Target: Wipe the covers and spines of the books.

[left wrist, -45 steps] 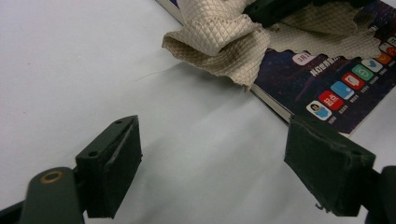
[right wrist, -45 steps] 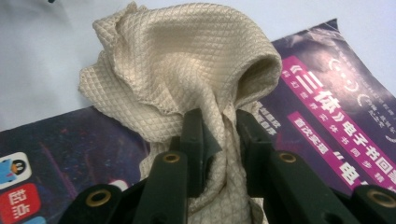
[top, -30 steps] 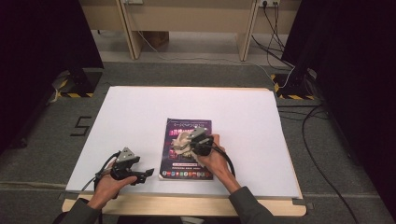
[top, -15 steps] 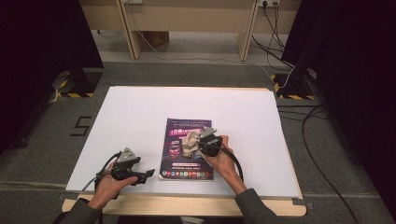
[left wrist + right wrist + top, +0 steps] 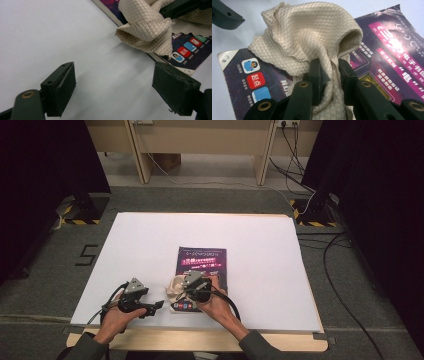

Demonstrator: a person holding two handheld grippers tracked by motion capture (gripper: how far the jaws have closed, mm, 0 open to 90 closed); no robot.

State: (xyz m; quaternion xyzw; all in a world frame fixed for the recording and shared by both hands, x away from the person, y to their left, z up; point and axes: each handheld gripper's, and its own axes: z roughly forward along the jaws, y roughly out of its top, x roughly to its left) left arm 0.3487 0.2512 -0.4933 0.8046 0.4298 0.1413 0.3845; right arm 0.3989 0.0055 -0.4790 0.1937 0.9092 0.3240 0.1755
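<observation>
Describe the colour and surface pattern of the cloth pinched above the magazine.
Beige cloth with a fine quilted diamond grid; clearest in the right gripper view.

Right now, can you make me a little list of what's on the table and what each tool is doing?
table: white table top
book: purple magazine lying flat near the front edge
cloth: cream quilted cloth bunched up on the magazine's lower left corner
right tool: right tool pinching a fold of the cloth
left tool: left tool open, holding nothing, over bare table beside the magazine
hands: one hand on each tool
</observation>
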